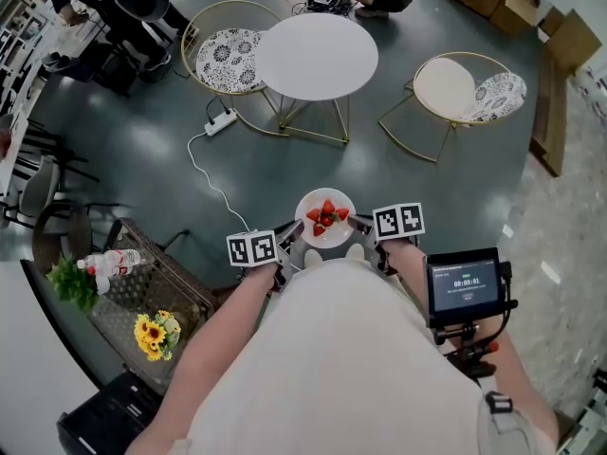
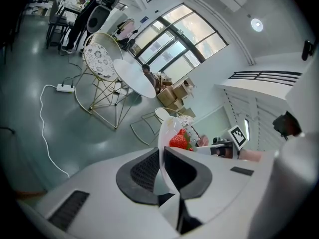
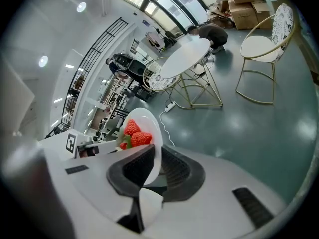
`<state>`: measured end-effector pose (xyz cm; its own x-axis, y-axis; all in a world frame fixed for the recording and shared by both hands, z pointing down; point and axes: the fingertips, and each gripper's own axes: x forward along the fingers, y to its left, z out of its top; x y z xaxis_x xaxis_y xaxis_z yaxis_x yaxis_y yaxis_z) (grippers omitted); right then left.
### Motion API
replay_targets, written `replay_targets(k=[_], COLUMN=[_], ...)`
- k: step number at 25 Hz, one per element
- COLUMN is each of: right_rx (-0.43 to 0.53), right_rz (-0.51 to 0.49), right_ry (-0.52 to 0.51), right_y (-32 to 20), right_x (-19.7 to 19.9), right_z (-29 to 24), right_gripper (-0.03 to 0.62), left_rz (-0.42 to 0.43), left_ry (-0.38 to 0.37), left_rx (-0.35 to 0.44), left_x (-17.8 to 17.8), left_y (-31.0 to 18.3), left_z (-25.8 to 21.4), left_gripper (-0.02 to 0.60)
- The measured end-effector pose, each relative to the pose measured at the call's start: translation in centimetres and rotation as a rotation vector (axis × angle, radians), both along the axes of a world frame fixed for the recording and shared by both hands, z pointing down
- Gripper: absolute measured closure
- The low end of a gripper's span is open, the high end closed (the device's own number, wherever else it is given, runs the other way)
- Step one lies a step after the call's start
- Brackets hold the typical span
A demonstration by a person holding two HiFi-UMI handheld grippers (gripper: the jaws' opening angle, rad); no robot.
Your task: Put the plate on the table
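Plate [image 1: 305,207]: one, white and round, carrying a small heap of red strawberries [image 1: 325,218], about four, though they overlap too much for a sure count. It hangs in the air over the grey floor, close in front of the person's body and well apart from the table [image 1: 316,55].

There is one table, round and white on thin gold legs. Two gold wire chairs stand beside it: one at its left [image 1: 228,57] with a patterned seat, and one at its right [image 1: 446,88] with a plain seat and a patterned back. One white power strip [image 1: 220,121] lies on the floor near the table, and its cable trails toward the person.

There are two grippers, one at each side of the plate. The left gripper [image 1: 298,238] has its jaws drawn in to a narrow slit and clamped on the plate's left rim. In the left gripper view the thin white edge stands between the two dark pads, with the strawberries just beyond. The right gripper [image 1: 358,224] is closed in the same way on the opposite rim. In the right gripper view the rim is pinched between its pads and the berries sit just past them. Neither gripper touches anything else.

One small screen [image 1: 464,283] sits by the person's right arm.
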<state>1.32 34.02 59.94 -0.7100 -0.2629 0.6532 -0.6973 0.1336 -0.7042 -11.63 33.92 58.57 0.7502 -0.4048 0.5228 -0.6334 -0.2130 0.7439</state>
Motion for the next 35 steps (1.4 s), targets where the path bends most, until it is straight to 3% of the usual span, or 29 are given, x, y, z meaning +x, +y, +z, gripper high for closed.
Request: replay_targets(k=[14, 35], right_rx=[0.004, -0.011], right_rz=[-0.032, -0.031], right_ry=[-0.011, -0.067], right_y=[-2.3, -1.5], right_x=[0.7, 0.5], right_z=[-0.6, 1.2], right_gripper=[0.548, 0.548], left_rz=[-0.041, -0.056], left_ry=[-0.01, -0.058], left_rx=[-0.008, -0.029], left_x=[0.7, 0.6], left_y=[-1.5, -0.5], left_z=[-0.7, 0.6], left_gripper=[0.549, 0.549])
